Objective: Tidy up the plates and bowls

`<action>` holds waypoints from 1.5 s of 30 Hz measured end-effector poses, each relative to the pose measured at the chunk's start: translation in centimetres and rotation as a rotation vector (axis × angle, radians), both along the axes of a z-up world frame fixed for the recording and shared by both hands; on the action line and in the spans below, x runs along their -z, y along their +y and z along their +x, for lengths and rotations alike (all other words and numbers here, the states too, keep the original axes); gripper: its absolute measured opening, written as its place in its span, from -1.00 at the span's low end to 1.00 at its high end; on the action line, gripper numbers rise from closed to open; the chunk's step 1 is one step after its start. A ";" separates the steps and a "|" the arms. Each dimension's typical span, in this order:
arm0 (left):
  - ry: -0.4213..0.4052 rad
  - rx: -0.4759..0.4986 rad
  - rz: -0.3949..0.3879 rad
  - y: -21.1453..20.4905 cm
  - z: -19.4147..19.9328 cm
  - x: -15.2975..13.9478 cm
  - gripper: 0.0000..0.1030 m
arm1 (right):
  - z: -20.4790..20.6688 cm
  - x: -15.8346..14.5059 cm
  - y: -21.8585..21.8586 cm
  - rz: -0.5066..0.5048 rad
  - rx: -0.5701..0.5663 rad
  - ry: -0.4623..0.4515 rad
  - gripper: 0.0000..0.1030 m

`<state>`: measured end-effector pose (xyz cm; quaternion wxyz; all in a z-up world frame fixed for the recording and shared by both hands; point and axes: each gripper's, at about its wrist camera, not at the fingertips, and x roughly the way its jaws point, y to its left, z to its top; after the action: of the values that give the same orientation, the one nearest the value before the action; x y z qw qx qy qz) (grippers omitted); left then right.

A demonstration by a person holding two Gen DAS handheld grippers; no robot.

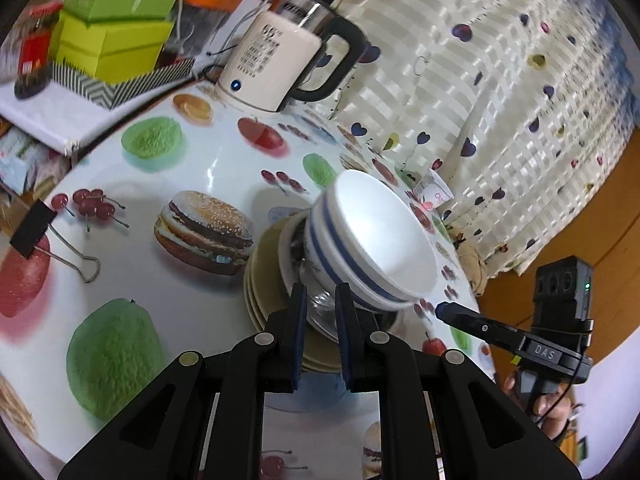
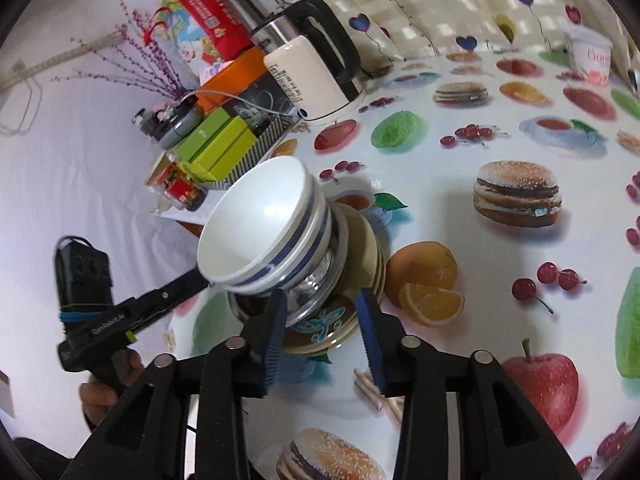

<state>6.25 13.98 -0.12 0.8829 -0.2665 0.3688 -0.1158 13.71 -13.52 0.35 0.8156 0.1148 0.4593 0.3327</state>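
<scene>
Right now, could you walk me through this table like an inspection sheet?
Surface: fruit-and-burger print tablecloth.
Job's things: blue-striped white bowls nested atop a clear glass dish, all on tan plates.
Clutter: kettle, green boxes, binder clip, white cup.
Grippers: left gripper nearly closed at the glass dish's edge, grip unclear; right gripper open around the stack's near edge.
Cables: thin wire across the boxes.
Surroundings: heart-print curtain.

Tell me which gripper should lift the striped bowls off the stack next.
Right, probably. The right gripper is open at the stack's base, free to take the striped bowls. The left gripper looks nearly shut around the glass bowl beneath.
</scene>
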 end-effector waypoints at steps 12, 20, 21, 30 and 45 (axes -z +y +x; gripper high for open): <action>-0.041 0.019 0.164 -3.9 -2.2 -0.9 -0.30 | -4.7 -0.6 2.5 -0.148 -0.034 -0.122 0.06; -0.049 -0.005 0.293 -5.4 -3.2 -0.8 -0.19 | -6.2 -0.2 3.5 -0.239 -0.028 -0.168 0.08; -0.053 -0.007 0.307 -5.5 -3.3 -0.7 -0.19 | -6.2 -0.2 3.6 -0.243 -0.028 -0.172 0.08; -0.066 -0.018 0.418 -6.6 -3.7 -0.2 -0.18 | -6.8 0.6 4.1 -0.299 -0.002 -0.198 0.11; -0.018 -0.039 0.455 -6.6 -3.1 1.0 -0.18 | -7.0 1.0 4.8 -0.324 -0.006 -0.209 0.19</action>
<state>3.14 7.41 -1.08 0.9257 -0.0664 0.3721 -0.0149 6.66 -8.75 -0.69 0.8656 -0.0545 0.4199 0.2672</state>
